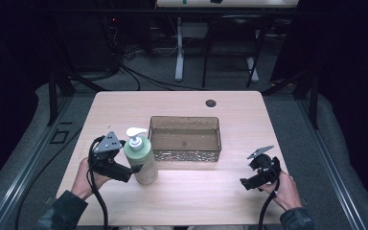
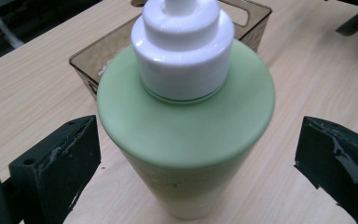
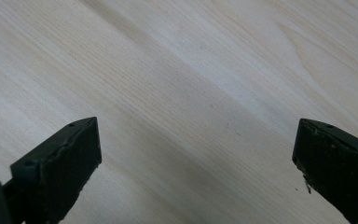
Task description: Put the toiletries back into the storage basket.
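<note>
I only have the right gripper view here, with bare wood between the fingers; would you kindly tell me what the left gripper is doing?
Observer: The left gripper is open, its fingers on either side of a green pump bottle without touching it.
Operator: Thank you. Is the bottle upright?
Observer: Yes, it stands upright on the table, white pump on top.
Operator: Is anything else near it?
Observer: A brown see-through basket sits just beyond the bottle, toward the table's middle; it looks empty.
Operator: And where is my gripper relative to that?
Observer: The right gripper is open over bare table, on the basket's right and nearer the person.
</note>
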The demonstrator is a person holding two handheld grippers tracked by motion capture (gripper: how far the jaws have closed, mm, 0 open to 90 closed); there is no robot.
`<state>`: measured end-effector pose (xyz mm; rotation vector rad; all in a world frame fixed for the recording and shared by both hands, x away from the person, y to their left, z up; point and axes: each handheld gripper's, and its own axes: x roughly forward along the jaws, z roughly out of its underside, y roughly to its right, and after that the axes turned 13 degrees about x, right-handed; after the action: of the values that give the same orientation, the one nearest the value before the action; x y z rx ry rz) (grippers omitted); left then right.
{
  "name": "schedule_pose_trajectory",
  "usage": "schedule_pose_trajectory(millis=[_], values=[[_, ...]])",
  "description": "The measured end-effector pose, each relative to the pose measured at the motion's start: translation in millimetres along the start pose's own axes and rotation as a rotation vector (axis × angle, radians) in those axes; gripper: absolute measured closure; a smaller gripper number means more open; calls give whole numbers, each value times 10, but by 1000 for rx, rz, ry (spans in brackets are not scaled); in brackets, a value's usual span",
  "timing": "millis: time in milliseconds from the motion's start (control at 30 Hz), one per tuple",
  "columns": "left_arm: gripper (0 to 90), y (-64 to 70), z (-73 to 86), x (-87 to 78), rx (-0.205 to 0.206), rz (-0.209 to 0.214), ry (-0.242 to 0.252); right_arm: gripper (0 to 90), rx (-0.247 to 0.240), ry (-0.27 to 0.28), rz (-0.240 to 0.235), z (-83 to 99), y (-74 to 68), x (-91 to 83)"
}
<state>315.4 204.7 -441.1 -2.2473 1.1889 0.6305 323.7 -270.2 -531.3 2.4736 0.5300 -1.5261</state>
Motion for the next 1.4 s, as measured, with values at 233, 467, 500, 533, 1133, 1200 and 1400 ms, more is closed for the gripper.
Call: schedule_pose_trajectory(millis=[233,467,500,533,1133,1200,1400], values=[[2,-80,-59,-108,14,30,-34,6,-1,-4,-11,4,-15,5],[2,-205,-211,-161,74,49,-94,0,-5,4,-10,13,-12,-4],[2,-223,-232,-171,81,52,-104,0,-8,11,-9,15,-8,-5],[2,-238,-250,-173,86,52,-112,0,-10,13,-6,15,-3,-7],[2,-384,-740,-253,231,129,-246,0,-19,7,-20,22,-25,7],[3,-384,-799,-249,239,142,-253,0,-21,4,-20,21,-26,11],[2,-415,-979,-219,267,181,-289,0,-30,-1,-13,23,-27,21]])
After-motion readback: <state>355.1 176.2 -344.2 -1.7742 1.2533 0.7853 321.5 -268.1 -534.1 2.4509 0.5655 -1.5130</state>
